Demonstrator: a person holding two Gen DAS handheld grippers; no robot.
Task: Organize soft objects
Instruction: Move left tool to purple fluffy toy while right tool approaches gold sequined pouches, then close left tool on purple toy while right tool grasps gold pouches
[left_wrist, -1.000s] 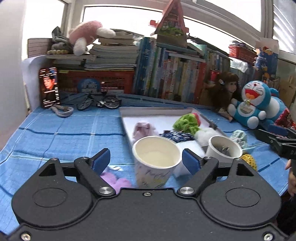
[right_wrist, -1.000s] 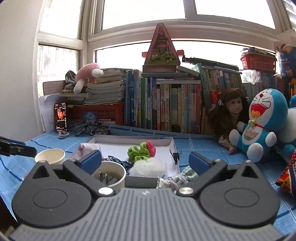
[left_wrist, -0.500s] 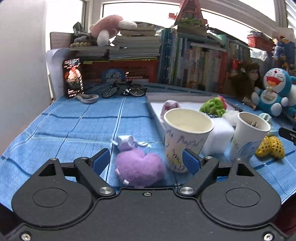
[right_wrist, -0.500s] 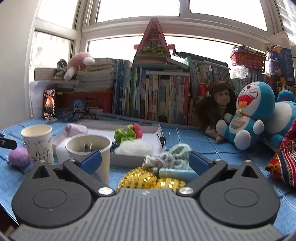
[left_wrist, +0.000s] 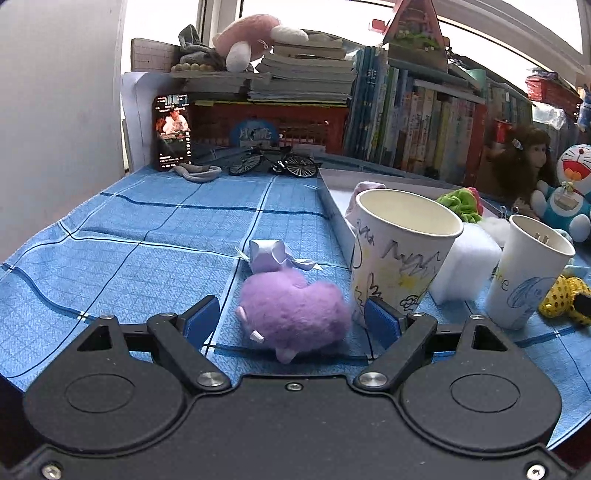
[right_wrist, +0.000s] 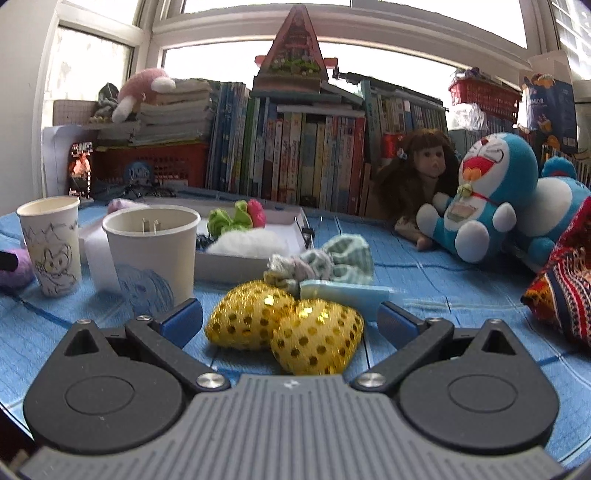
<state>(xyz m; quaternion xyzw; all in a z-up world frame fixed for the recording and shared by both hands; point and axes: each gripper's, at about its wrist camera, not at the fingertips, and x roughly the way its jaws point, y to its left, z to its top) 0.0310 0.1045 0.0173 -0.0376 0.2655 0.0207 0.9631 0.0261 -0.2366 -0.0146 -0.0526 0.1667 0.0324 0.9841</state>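
Note:
A fluffy purple heart (left_wrist: 295, 314) lies on the blue cloth between the wide-apart fingers of my left gripper (left_wrist: 291, 321), which is open and not pressing it. A small lilac bow (left_wrist: 271, 256) lies just beyond it. In the right wrist view a gold sequin plush (right_wrist: 286, 325) lies between the spread fingers of my right gripper (right_wrist: 290, 323), open as well. Behind it are a green checked scrunchie (right_wrist: 332, 260) and a pale blue pad (right_wrist: 345, 295). The white tray (right_wrist: 236, 264) holds a green and pink scrunchie (right_wrist: 236, 218) and white fluff (right_wrist: 245, 243).
Two doodled paper cups stand close by: one (left_wrist: 400, 254) right beside my left gripper's right finger, the other (right_wrist: 151, 251) with metal clips inside. A white sponge (left_wrist: 461, 266) lies between them. Books, a doll (right_wrist: 417, 184), a Doraemon plush (right_wrist: 487, 199) and a patterned cloth (right_wrist: 565, 291) line the back and right.
Both grippers have sunk toward the cloth and tipped forward. The purple heart and the gold sequin plush have come up between their fingers. Both stay equally wide.

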